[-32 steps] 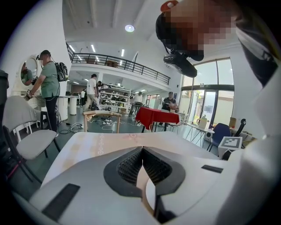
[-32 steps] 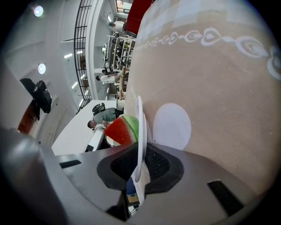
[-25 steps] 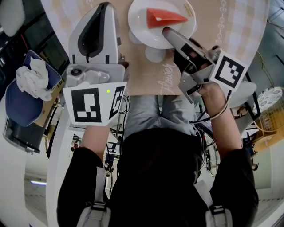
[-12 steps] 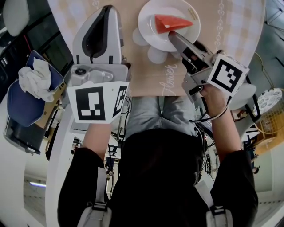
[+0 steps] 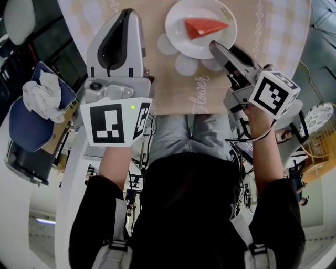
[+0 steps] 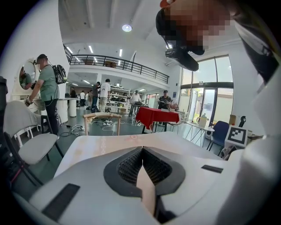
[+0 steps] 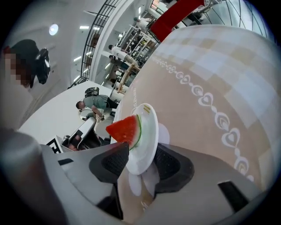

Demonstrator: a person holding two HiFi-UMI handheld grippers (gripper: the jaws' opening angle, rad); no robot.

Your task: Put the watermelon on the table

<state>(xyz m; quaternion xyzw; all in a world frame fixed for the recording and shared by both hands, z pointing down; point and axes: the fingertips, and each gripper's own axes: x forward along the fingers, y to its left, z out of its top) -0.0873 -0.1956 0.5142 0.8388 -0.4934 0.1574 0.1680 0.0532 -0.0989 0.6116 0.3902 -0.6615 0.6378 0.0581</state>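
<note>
Watermelon (image 5: pixel 205 26) (image 7: pixel 125 129), one red wedge with a green rind, lies on the white plate (image 5: pixel 181 37) (image 7: pixel 147 149), and the plate stands on the checked table (image 5: pixel 273 31) (image 7: pixel 210 74), so the slice is not yet on the table itself. Your right gripper (image 5: pixel 216 48) (image 7: pixel 142 147) points at the plate from the side nearest you, its tip at the plate's rim. In the right gripper view its jaws stand apart, with that near rim showing in the gap between them; whether either jaw touches the plate cannot be told. Your left gripper (image 5: pixel 126 11) (image 6: pixel 141 150) is to the left of the plate and clear of it, jaws pressed together at the tips with nothing held. A blue bag with a crumpled white cloth (image 5: pixel 37 94) lies far left of the plate, off the table.
</note>
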